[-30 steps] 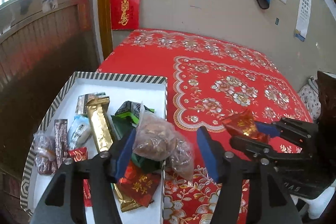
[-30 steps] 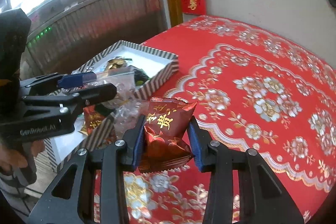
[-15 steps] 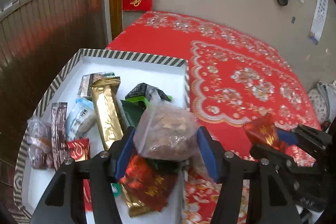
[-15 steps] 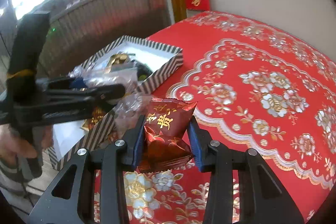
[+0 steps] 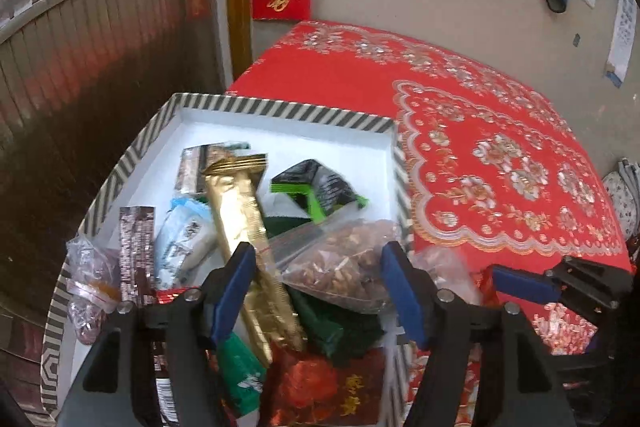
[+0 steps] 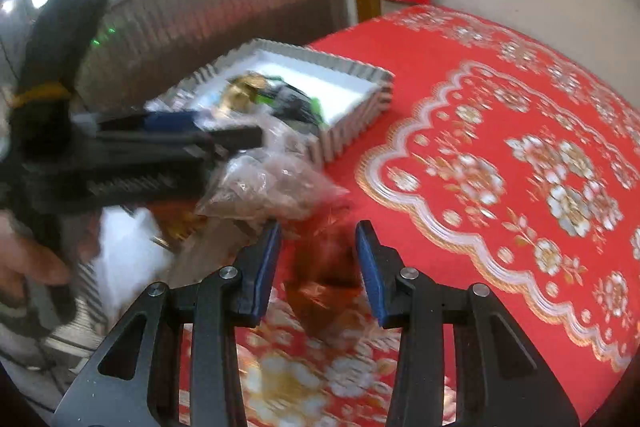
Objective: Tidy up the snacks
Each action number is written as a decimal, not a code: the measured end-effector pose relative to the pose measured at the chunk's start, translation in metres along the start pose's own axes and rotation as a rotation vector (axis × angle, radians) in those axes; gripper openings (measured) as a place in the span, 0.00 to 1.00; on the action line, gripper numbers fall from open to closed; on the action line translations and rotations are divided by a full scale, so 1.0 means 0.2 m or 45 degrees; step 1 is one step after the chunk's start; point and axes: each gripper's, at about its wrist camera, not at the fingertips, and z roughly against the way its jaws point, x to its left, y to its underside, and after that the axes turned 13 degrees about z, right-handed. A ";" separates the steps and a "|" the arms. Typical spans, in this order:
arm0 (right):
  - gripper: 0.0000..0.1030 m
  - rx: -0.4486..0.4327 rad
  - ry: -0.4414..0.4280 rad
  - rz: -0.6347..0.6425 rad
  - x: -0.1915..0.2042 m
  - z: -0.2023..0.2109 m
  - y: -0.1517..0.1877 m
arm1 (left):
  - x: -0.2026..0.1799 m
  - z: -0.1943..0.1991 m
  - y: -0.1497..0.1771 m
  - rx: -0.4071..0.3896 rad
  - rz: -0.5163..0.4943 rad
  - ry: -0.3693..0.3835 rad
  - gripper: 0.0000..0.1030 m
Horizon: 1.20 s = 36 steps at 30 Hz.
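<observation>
Clear plastic bag of nuts [image 5: 344,259] between the blue pads of the left tongs [image 5: 316,287], lying over the near right corner of the striped box [image 5: 280,107]; jaws opening, left pad apart from the bag, right pad at its edge, contact not certain. Bag resting on a dark green packet [image 5: 340,327] at lower centre of the left wrist view.

Box at centre left of the same view, on the red floral cloth [image 5: 500,167] of the bench. Contents: gold wrapper [image 5: 244,219] running diagonally down the middle, black-and-green packet [image 5: 320,187] to its upper right, white-and-blue packet [image 5: 184,239] and brown foil stick [image 5: 136,251] to its left, small clear bag [image 5: 88,279] at the far left wall, red packet with gold characters [image 5: 328,391] at bottom centre.

Second clear bag [image 5: 444,267] just outside the box's right wall, on the cloth.

Right tongs [image 6: 318,267] at lower centre of the right wrist view, closed on a red foil packet [image 6: 324,267]; packet heavily blurred, pads at both its sides. Same tongs visible at lower right of the left wrist view.

Left tongs seen side-on at left of the right wrist view, a hand [image 6: 28,263] on the handle. Blur there too strong for detail.
</observation>
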 end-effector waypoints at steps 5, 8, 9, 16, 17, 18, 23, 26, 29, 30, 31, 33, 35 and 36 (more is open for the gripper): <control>0.37 0.015 -0.008 0.066 0.08 -0.05 -0.08 | 0.05 0.00 -0.02 -0.007 0.008 -0.015 0.68; 0.37 -0.008 -0.042 0.074 0.13 -0.06 -0.11 | 0.09 0.00 -0.03 -0.010 0.023 -0.020 0.70; 0.37 -0.014 -0.028 0.106 0.16 -0.06 -0.14 | 0.10 0.00 -0.04 -0.018 0.031 -0.034 0.70; 0.37 -0.031 -0.050 0.191 0.24 -0.04 -0.19 | 0.23 0.00 -0.06 -0.013 0.091 -0.059 0.70; 0.37 -0.036 -0.044 0.164 0.21 -0.01 -0.17 | 0.22 0.00 -0.06 -0.012 0.092 -0.058 0.70; 0.37 -0.034 -0.042 0.131 0.17 0.00 -0.14 | 0.22 -0.01 -0.06 -0.009 0.093 -0.052 0.70; 0.53 0.001 -0.056 0.038 0.05 0.01 -0.01 | 0.19 -0.01 -0.03 -0.020 0.099 -0.051 0.70; 0.59 0.069 -0.082 0.033 0.07 -0.08 0.05 | 0.19 0.00 -0.03 -0.027 0.098 -0.044 0.70; 0.47 0.039 -0.106 0.001 0.05 -0.13 0.09 | 0.19 0.02 -0.03 -0.038 0.099 -0.035 0.70; 0.35 0.037 -0.096 0.001 0.04 -0.13 0.09 | 0.20 0.04 -0.03 -0.046 0.101 -0.031 0.70; 0.35 0.044 -0.094 0.002 0.03 -0.13 0.08 | 0.20 0.05 -0.03 -0.055 0.102 -0.032 0.70; 0.35 0.039 -0.081 0.012 0.03 -0.10 0.08 | 0.23 0.09 -0.03 -0.079 0.118 -0.029 0.70; 0.34 0.021 -0.092 0.015 0.03 -0.06 0.06 | 0.25 0.14 -0.04 -0.119 0.137 -0.017 0.70; 0.34 -0.004 -0.095 0.017 0.03 -0.03 0.05 | 0.26 0.16 -0.04 -0.135 0.136 -0.019 0.70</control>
